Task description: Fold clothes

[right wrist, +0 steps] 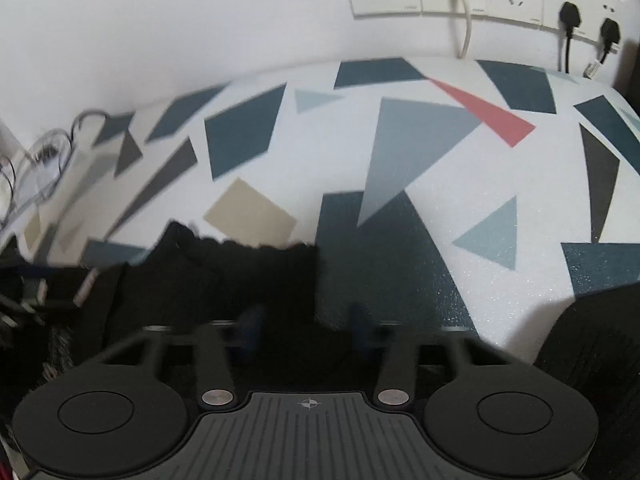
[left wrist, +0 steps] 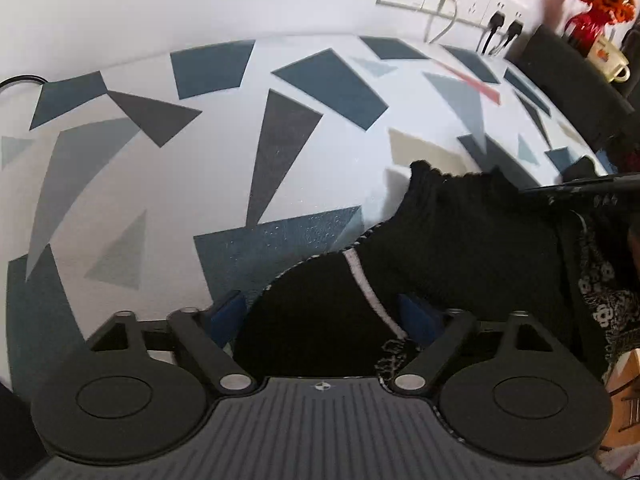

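On the tabletop (left wrist: 320, 168): my black garment (left wrist: 460, 248) lies bunched from 3 to 6 o'clock, white stripe showing.
Left tool (left wrist: 326, 316): fingers apart, cloth between them; I cannot tell whether they grip it.
Right tool (right wrist: 306, 326): fingers apart, garment edge at 9 o'clock.
Progress: no flat, squared fold shows; I judge folding remains.

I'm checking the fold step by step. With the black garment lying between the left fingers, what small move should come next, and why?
Probably close the left gripper on the black garment. Its blue fingers stand apart with dark fabric bunched between them, so a grip looks ready. The right gripper is also open, at the garment's edge over the patterned tablecloth, holding nothing.
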The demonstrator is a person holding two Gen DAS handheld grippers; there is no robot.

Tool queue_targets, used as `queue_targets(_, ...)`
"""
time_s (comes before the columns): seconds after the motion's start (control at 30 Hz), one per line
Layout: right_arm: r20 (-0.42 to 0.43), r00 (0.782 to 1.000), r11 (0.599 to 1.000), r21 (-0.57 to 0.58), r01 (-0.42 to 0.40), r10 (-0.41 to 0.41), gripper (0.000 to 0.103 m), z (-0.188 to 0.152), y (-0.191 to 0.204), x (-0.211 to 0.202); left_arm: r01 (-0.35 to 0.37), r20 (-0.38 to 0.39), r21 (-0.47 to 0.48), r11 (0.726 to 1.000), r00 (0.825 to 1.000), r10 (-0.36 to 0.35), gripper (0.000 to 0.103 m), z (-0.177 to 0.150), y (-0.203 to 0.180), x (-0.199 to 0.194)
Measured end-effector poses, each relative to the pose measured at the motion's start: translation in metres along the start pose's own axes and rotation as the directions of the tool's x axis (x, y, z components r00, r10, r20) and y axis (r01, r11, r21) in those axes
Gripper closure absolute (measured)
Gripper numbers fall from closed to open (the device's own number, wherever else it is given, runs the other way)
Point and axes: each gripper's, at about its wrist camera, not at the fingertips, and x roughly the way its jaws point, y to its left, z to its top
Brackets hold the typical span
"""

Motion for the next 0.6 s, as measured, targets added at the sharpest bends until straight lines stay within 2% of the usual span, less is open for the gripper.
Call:
queue_targets(0.03, 0.025, 0.999, 1.0, 0.022, -0.022, 0.021, 0.097, 0.001, -0.001, -0.006, 0.02, 0.004, 0.004, 1.0, 1.0, -0.02, 0.061, -0.002, -0.002, -0.006)
queue_targets(0.13, 0.16, 0.986, 0.998, 0.025, -0.052, 0.047, 0.099, 0.005, 0.007, -0.04, 0.078, 0.015, 0.016, 0.997, 0.997, -0.079, 0.086, -0.009, -0.006, -0.025)
queue_targets(0.23, 0.273, 0.958, 0.995, 0.021, -0.1, 0.091, 0.101, 0.009, 0.016, -0.074, 0.137, 0.026, 0.03, 0.99, 0.99, -0.138, 0.087, -0.016, -0.011, -0.044)
queue_targets(0.3, 0.346, 0.927, 0.987, 0.019, -0.159, 0.143, 0.103, 0.01, 0.022, -0.097, 0.175, 0.032, 0.039, 0.984, 0.984, -0.177, 0.087, -0.02, -0.014, -0.056)
queue_targets(0.33, 0.374, 0.912, 0.983, 0.005, -0.182, 0.167, 0.103, 0.009, 0.025, -0.109, 0.194, 0.036, 0.043, 0.98, 0.98, -0.196, 0.087, -0.022, -0.016, -0.063)
queue_targets(0.37, 0.384, 0.907, 0.982, -0.011, -0.186, 0.176, 0.103, 0.009, 0.028, -0.116, 0.212, 0.036, 0.049, 0.976, 0.976, -0.214, 0.087, -0.025, -0.018, -0.068)
queue_targets(0.43, 0.327, 0.936, 0.992, -0.055, -0.117, 0.129, 0.101, 0.008, 0.032, -0.117, 0.203, -0.015, 0.082, 0.976, 0.979, -0.202, 0.087, -0.034, -0.026, -0.06)
queue_targets(0.47, 0.299, 0.949, 0.994, -0.072, -0.081, 0.099, 0.095, 0.006, 0.033, -0.116, 0.195, -0.04, 0.095, 0.976, 0.981, -0.192, 0.087, -0.038, -0.03, -0.054)
queue_targets(0.57, 0.231, 0.972, 0.998, -0.035, 0.047, -0.038, 0.055, -0.005, 0.021, -0.097, 0.165, -0.07, 0.097, 0.981, 0.985, -0.159, 0.082, -0.046, -0.035, -0.032)
queue_targets(0.6, 0.201, 0.976, 0.996, -0.031, 0.088, -0.08, 0.053, -0.008, 0.016, -0.088, 0.156, -0.075, 0.098, 0.983, 0.986, -0.149, 0.074, -0.047, -0.036, -0.025)
